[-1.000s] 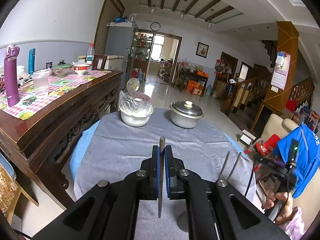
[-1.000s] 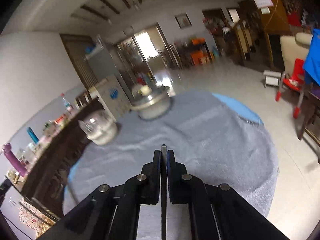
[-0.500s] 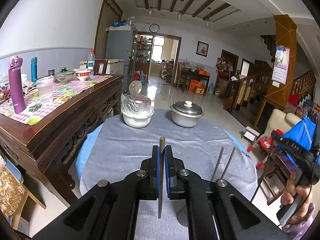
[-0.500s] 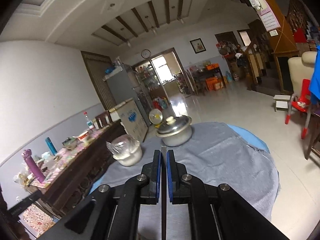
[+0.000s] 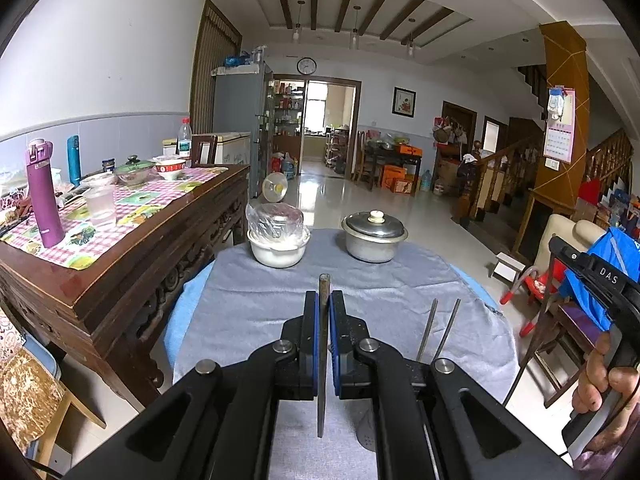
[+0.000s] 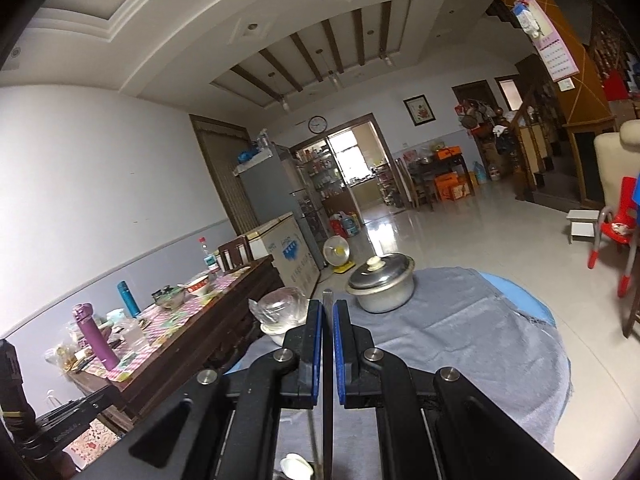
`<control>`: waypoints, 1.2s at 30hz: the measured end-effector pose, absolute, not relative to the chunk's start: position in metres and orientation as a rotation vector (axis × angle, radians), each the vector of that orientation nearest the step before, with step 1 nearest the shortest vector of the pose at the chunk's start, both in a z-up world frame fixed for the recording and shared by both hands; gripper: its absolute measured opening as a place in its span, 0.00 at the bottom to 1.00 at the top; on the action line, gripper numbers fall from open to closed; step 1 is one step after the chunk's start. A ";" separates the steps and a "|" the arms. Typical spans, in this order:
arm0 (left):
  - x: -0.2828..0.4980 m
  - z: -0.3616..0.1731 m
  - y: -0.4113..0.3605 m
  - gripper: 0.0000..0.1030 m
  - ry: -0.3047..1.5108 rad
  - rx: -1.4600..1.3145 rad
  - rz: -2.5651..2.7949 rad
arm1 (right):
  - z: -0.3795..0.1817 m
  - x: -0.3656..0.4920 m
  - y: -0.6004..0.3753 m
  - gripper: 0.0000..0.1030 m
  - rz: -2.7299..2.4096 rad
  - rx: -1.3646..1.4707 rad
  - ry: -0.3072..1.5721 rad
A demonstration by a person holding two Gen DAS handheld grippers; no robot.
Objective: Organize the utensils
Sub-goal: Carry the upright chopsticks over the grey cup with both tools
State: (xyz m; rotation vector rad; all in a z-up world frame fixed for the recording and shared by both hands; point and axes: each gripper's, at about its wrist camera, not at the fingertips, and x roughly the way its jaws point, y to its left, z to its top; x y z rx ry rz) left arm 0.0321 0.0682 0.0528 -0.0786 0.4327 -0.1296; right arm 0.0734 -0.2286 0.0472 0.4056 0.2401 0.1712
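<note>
Two utensils point(image 5: 323, 344) point(image 6: 327, 344), one clamped in each closed hand-held gripper point(image 5: 323, 312) point(image 6: 327, 320); two chopsticks point(image 5: 438, 330) on cloth.

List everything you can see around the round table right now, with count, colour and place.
lidded pot: one, silver, far side of grey cloth.
covered bowl: one, white, plastic-wrapped, left of pot.
chopsticks: two, metal, on cloth at right.
bottle: one, purple, on wooden sideboard.
left claw: black, blue pads, shut on a thin metal utensil.
right claw: the same, shut on a thin metal strip.
person's hand: one, gripping the right handle.
</note>
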 end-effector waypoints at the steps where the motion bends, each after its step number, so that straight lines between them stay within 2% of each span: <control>1: 0.031 0.054 0.068 0.05 0.430 -0.077 -0.130 | 0.049 0.072 -0.226 0.06 0.177 0.403 0.237; 19: 0.013 0.094 0.056 0.05 0.359 -0.084 -0.215 | 0.064 0.060 -0.216 0.06 0.220 0.402 0.186; 36: 0.021 0.105 0.028 0.05 0.344 -0.111 -0.284 | 0.063 0.073 -0.195 0.06 0.179 0.395 0.102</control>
